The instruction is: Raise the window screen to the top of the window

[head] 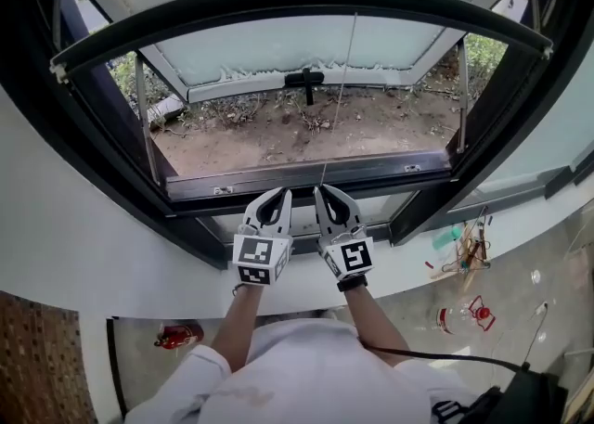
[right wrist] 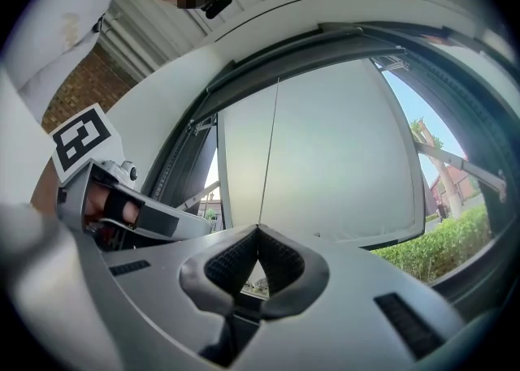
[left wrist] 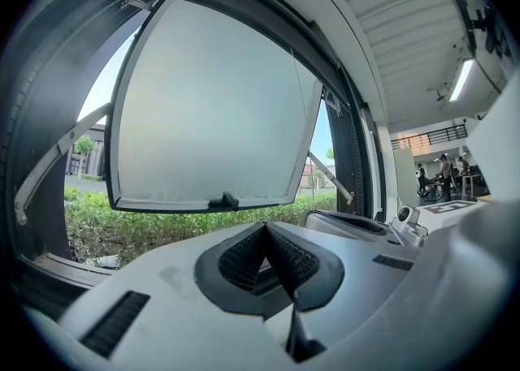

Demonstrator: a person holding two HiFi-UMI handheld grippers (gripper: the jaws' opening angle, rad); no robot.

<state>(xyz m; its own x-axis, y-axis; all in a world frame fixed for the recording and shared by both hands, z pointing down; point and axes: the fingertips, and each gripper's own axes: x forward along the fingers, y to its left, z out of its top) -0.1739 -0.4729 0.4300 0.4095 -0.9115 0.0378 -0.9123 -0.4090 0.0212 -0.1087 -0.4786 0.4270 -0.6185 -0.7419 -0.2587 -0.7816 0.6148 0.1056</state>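
Observation:
The window stands open, its frosted sash (head: 306,51) swung outward. A dark screen rail (head: 306,174) lies across the bottom of the opening, and a thin pull cord (head: 342,88) runs from it to the top frame. Both grippers are held side by side just below that rail. My right gripper (head: 321,190) is shut, and the cord (right wrist: 270,150) ends right at its closed tips (right wrist: 258,230). My left gripper (head: 282,193) is shut too, and nothing shows between its pads (left wrist: 264,227). The cord (left wrist: 301,101) passes to its right.
Metal stays (head: 144,116) hold the sash on both sides, and a black handle (head: 306,79) sits on its lower edge. Bare dirt (head: 306,130) and a hedge (left wrist: 162,227) lie outside. A red object (head: 176,336) and a bottle (head: 459,318) are on the floor below.

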